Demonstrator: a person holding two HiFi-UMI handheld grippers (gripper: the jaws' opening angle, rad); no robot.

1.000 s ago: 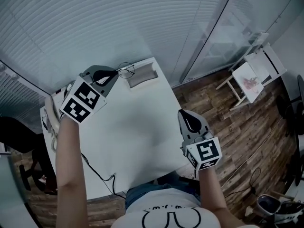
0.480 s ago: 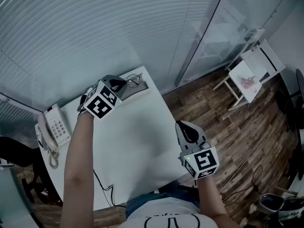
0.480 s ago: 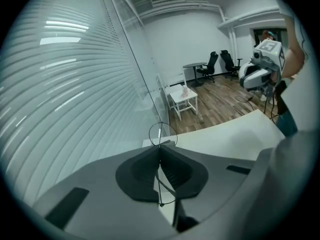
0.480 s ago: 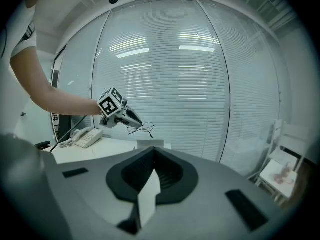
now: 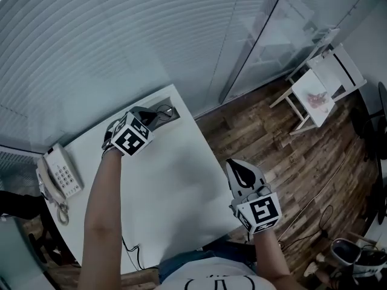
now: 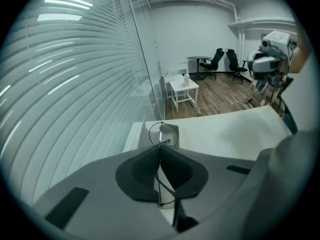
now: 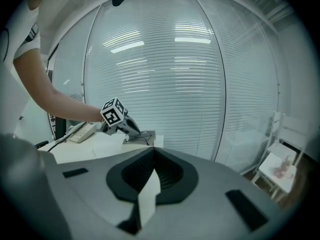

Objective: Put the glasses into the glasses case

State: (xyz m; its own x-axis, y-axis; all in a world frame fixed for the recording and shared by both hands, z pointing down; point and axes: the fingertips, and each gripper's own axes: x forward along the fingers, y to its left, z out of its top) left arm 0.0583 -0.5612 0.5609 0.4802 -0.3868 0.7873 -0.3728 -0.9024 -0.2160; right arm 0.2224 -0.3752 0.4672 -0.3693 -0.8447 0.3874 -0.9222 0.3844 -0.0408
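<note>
Thin wire-framed glasses (image 5: 164,110) hang from my left gripper (image 5: 152,117), whose jaws are shut on the frame. They sit just over the open grey glasses case (image 5: 174,115) at the table's far corner. In the left gripper view one round lens (image 6: 162,133) sticks out past the jaw tips above the case (image 6: 141,138); the other lens lies back between the fingers. My right gripper (image 5: 237,165) hovers by the table's right edge, shut and empty. The right gripper view shows the left gripper (image 7: 134,129) over the case (image 7: 142,137).
The white table (image 5: 175,180) ends close to a glass wall with blinds. A desk telephone (image 5: 57,174) sits at the table's left end, and a cable (image 5: 130,246) runs at its near edge. A white stool (image 5: 317,89) stands on the wood floor to the right.
My left gripper has come down with the glasses, from above the table to just over the case. The right gripper has shifted only a little.
</note>
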